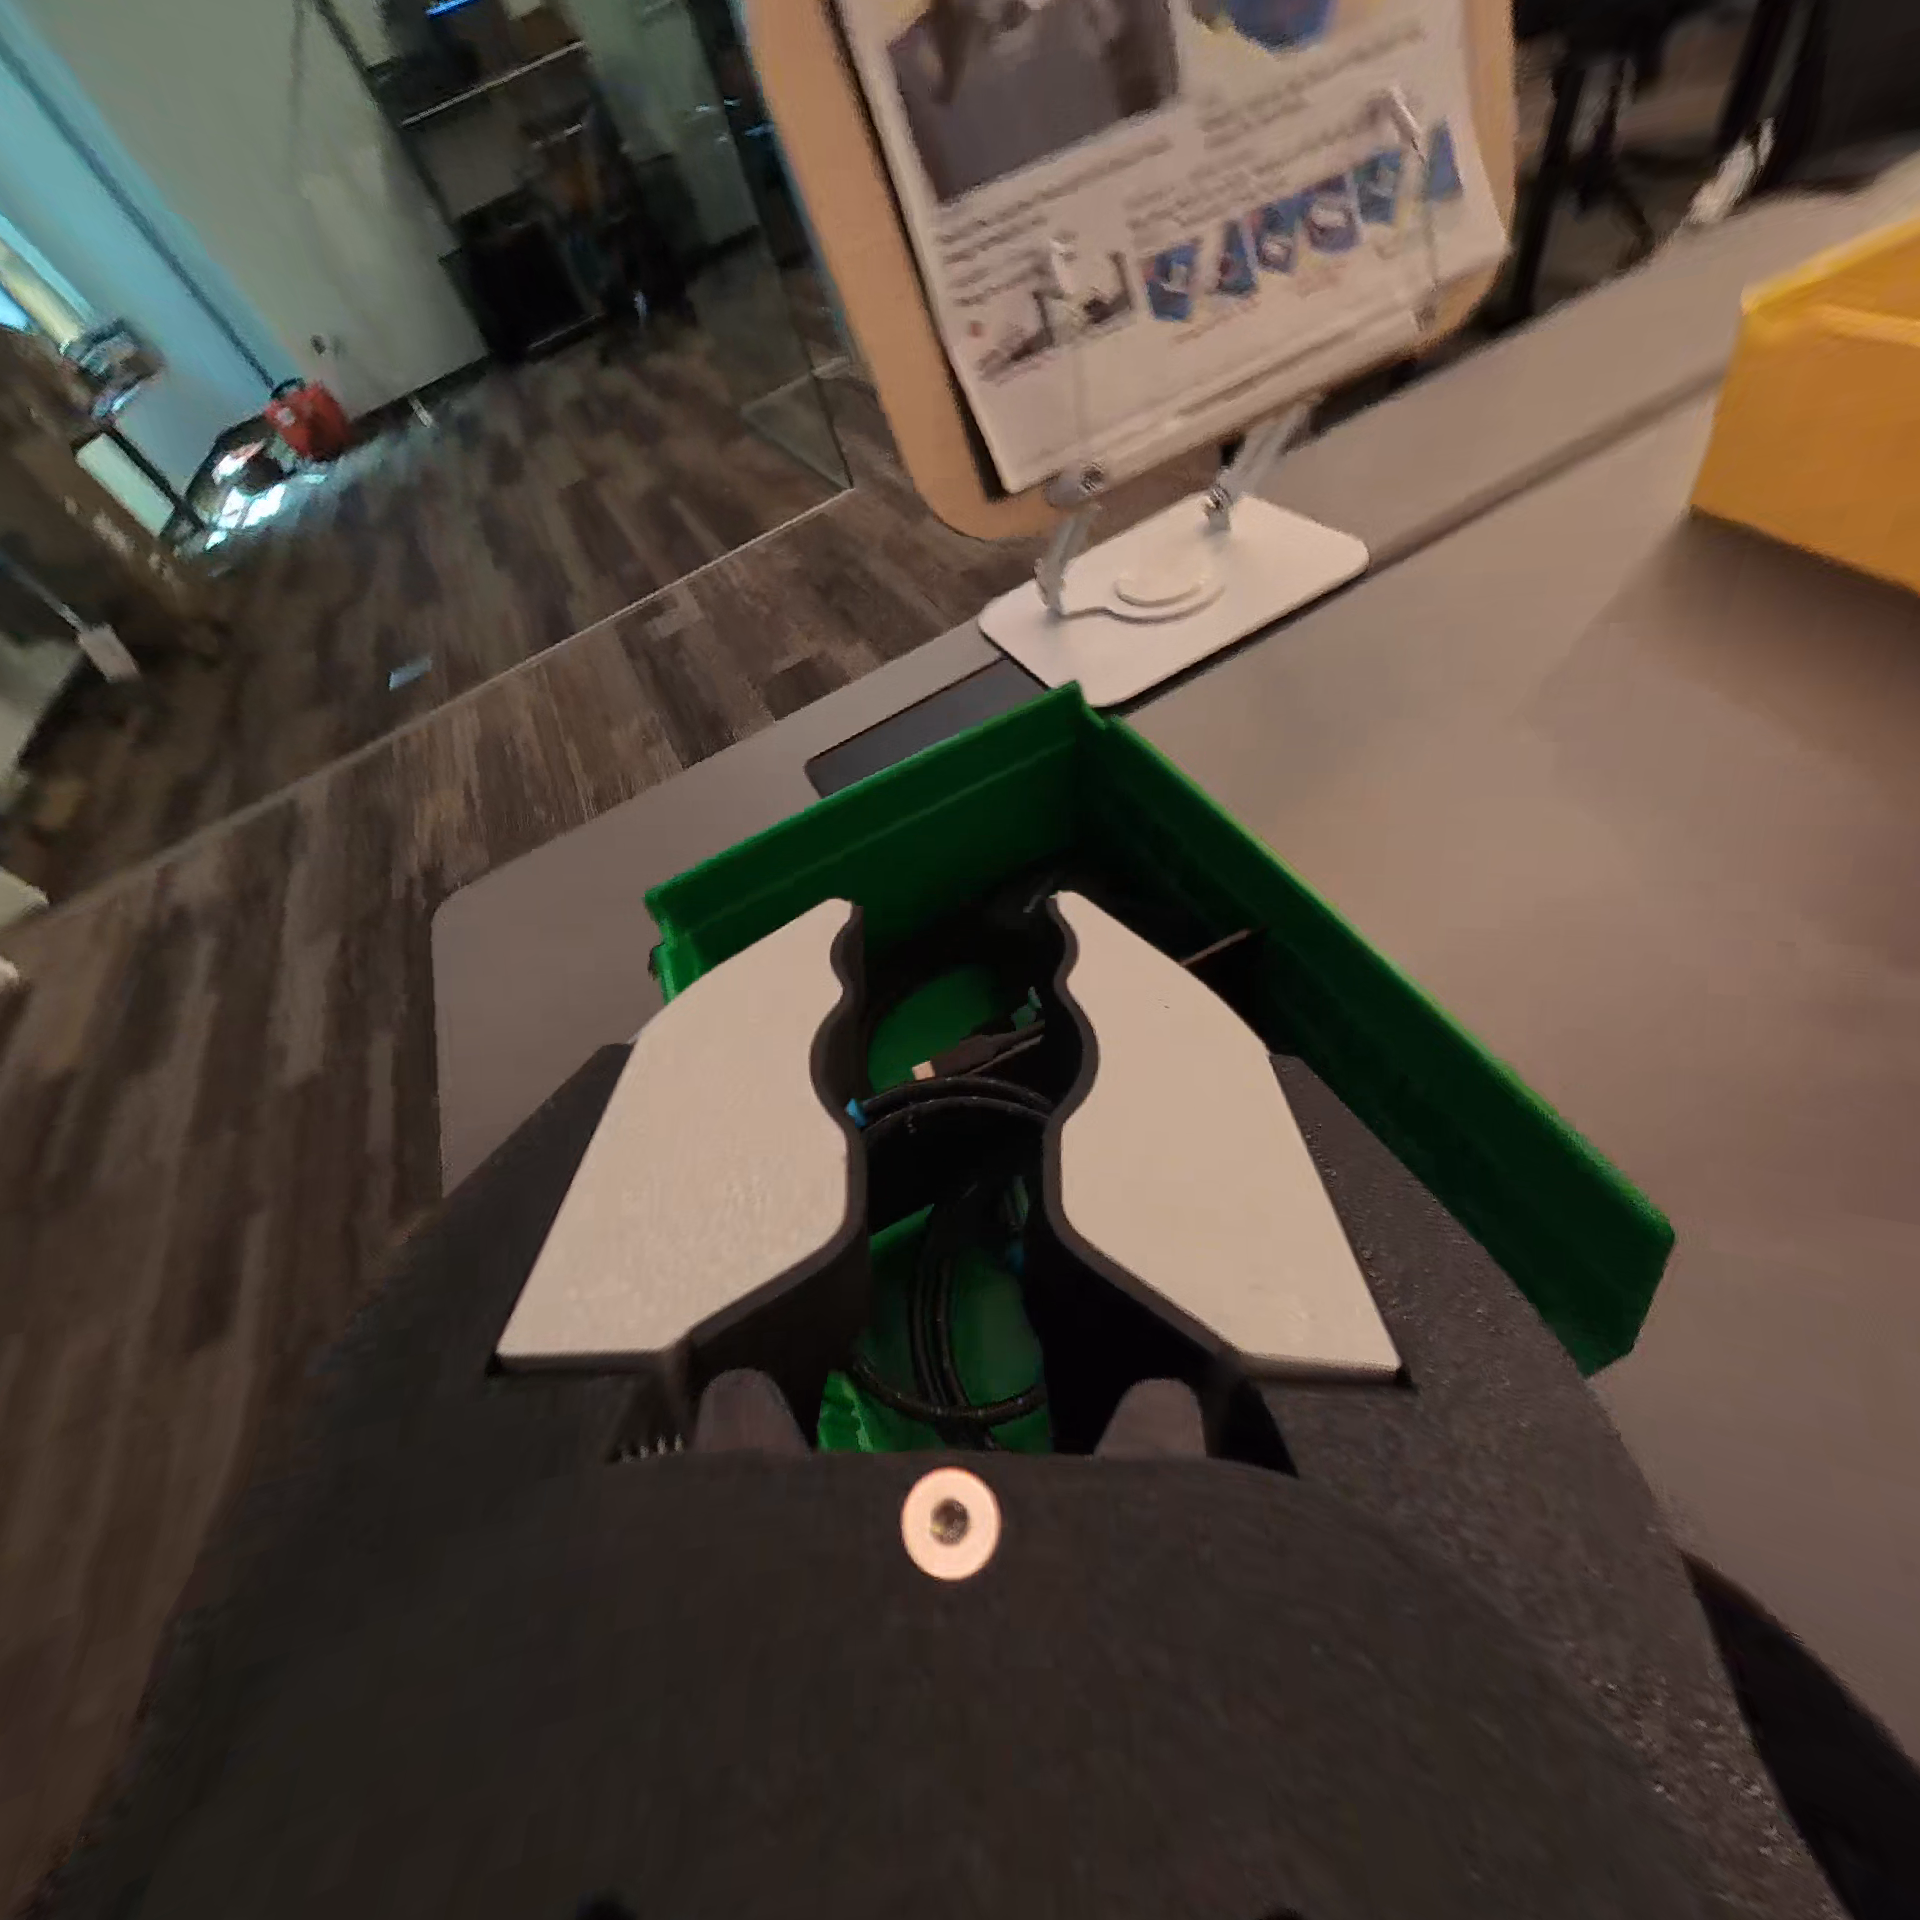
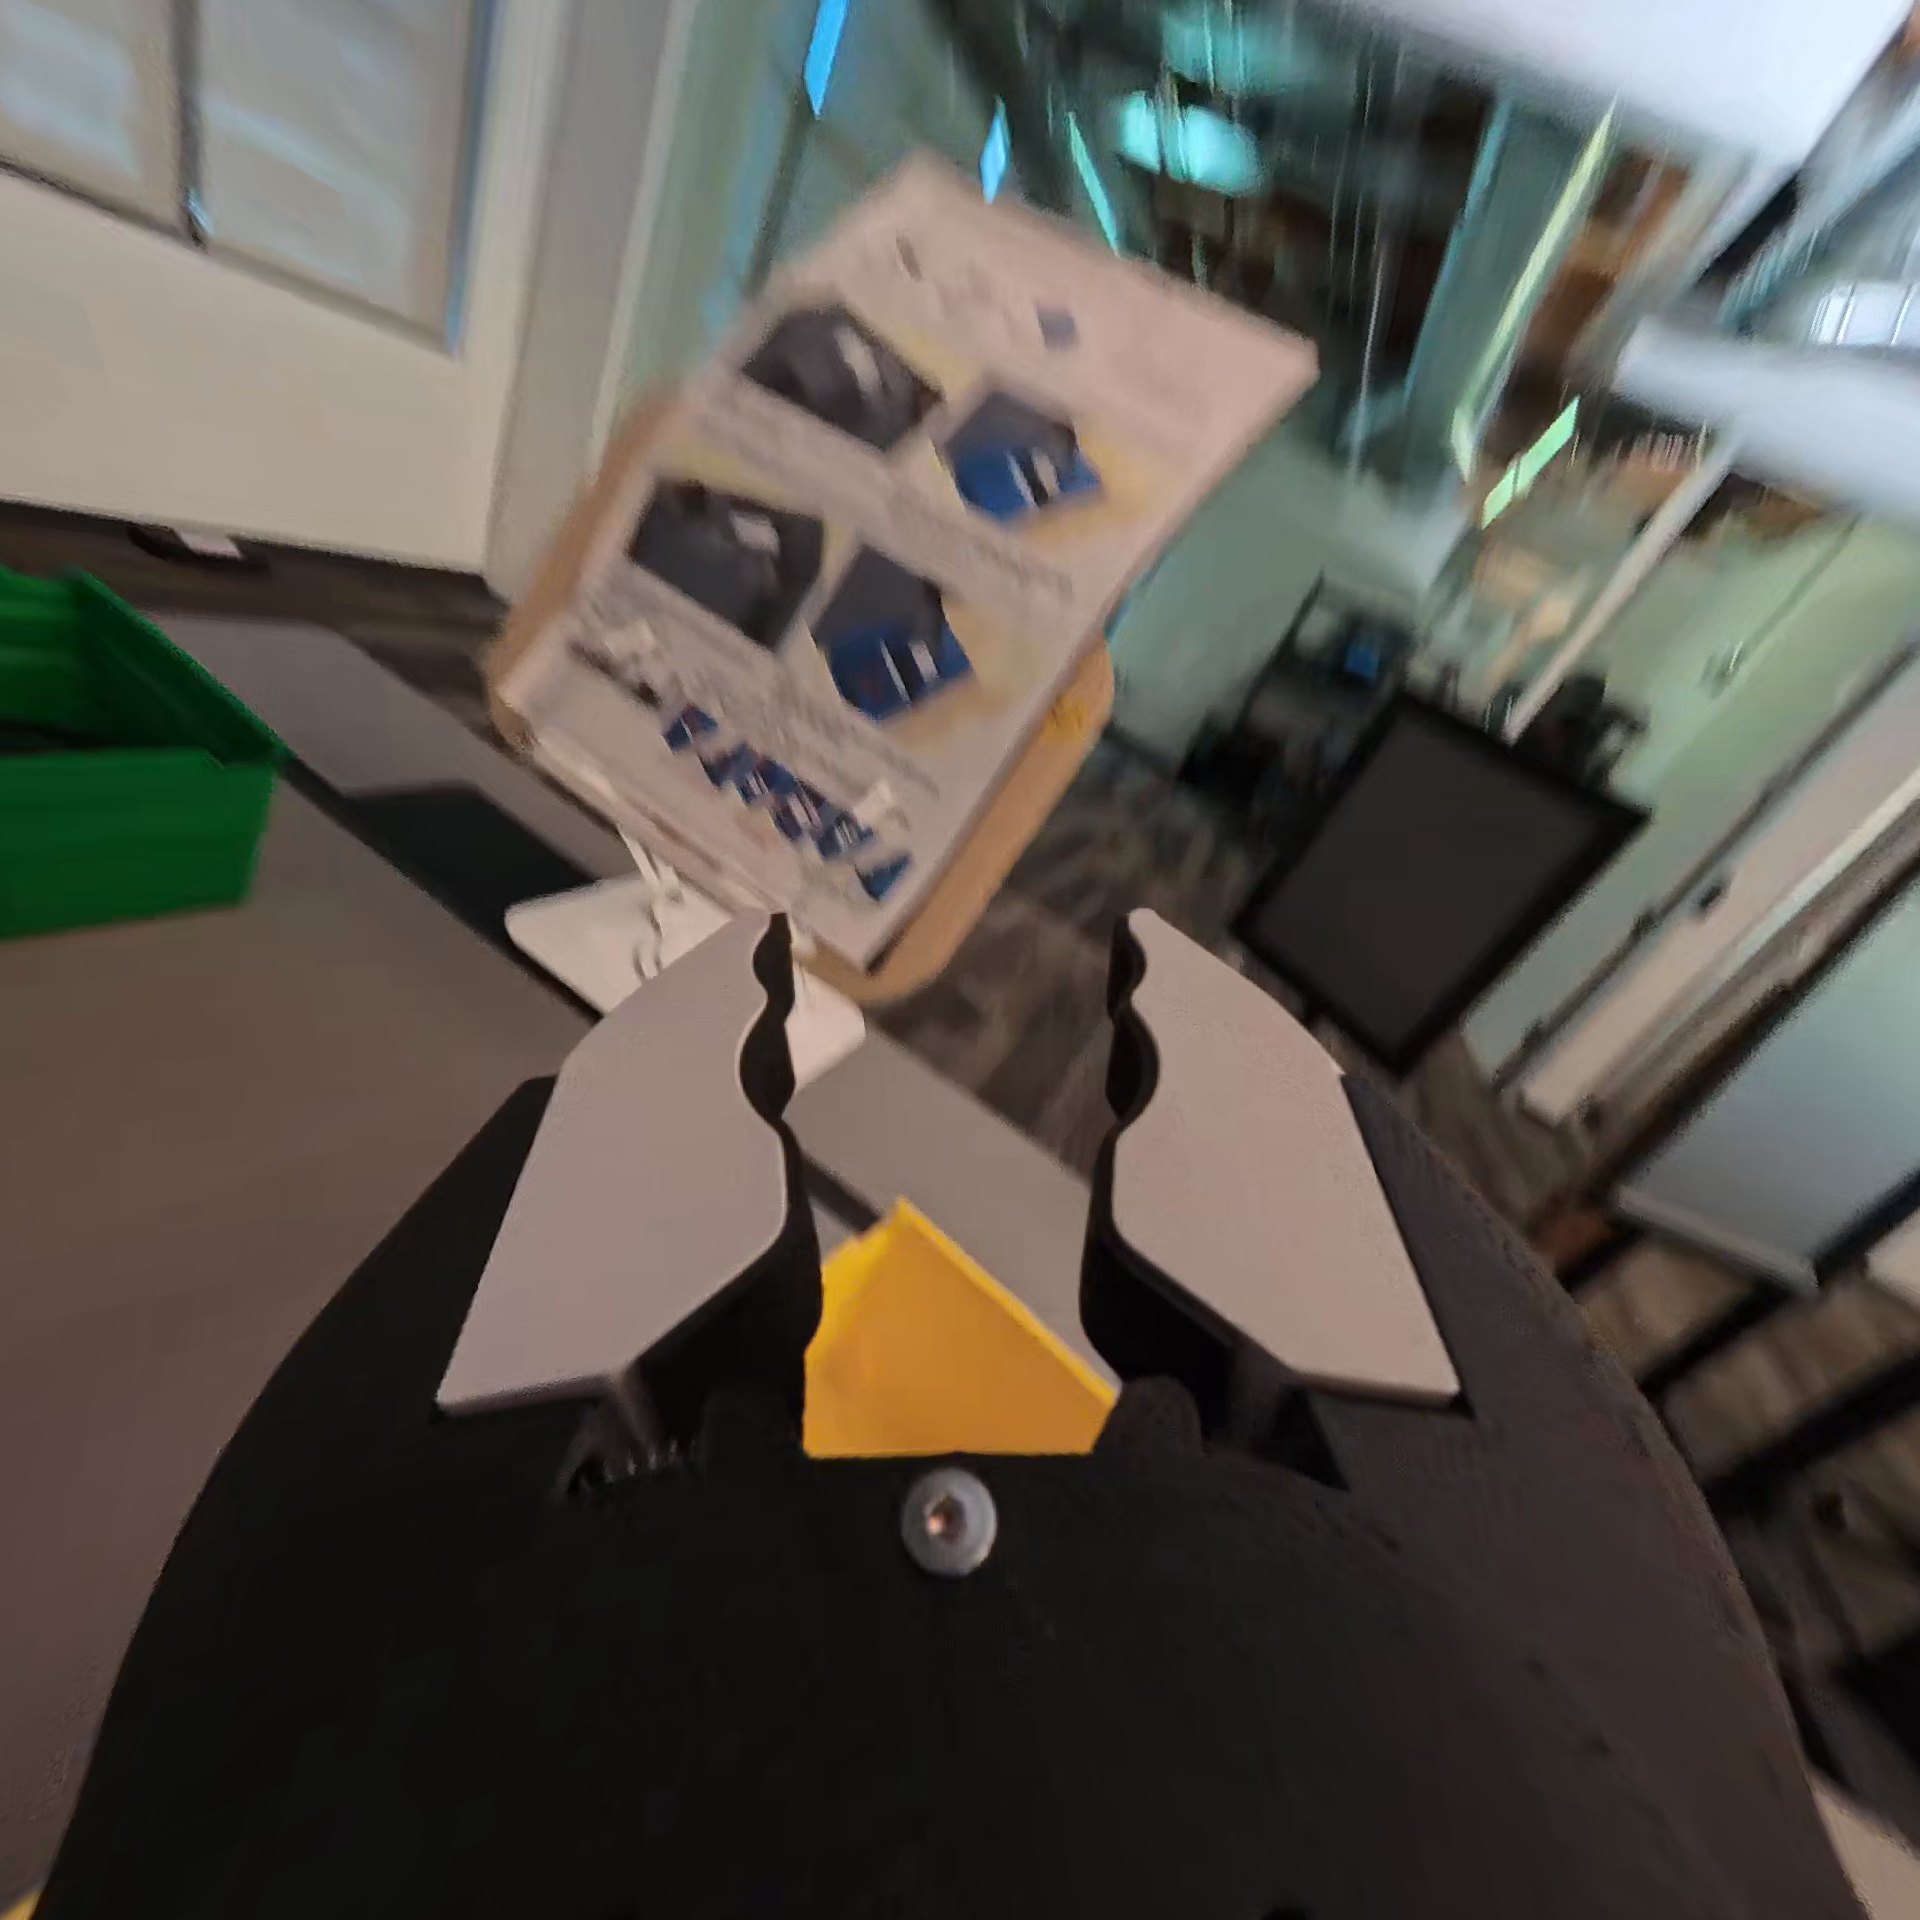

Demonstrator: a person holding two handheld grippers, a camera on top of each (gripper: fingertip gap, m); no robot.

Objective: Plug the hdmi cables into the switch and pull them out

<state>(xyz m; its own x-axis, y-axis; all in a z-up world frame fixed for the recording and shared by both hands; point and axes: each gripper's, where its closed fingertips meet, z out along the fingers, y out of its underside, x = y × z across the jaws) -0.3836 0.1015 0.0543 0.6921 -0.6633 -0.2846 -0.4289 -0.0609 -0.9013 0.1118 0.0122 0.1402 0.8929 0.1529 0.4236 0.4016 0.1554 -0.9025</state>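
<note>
In the left wrist view, a green bin (image 1: 1351, 966) stands on the grey table (image 1: 1558, 810). Coiled black cables (image 1: 951, 1117) lie inside it, and one plug end (image 1: 966, 1058) shows. My left gripper (image 1: 954, 914) is open and empty. It hangs over the bin with the cables showing between its fingers; I cannot tell if it touches them. My right gripper (image 2: 953, 925) is open and empty, held in the air above a yellow bin (image 2: 935, 1351). This view is blurred. No switch shows in either view.
A printed sheet on a white stand (image 1: 1174, 239) stands at the table's far edge, also in the right wrist view (image 2: 883, 561). The yellow bin (image 1: 1829, 416) is at the right. The green bin (image 2: 125, 769) shows at the left. A dark pad (image 1: 914, 727) lies behind the green bin. The gap from one gripper's tips to the other's is roughly 50 centimetres.
</note>
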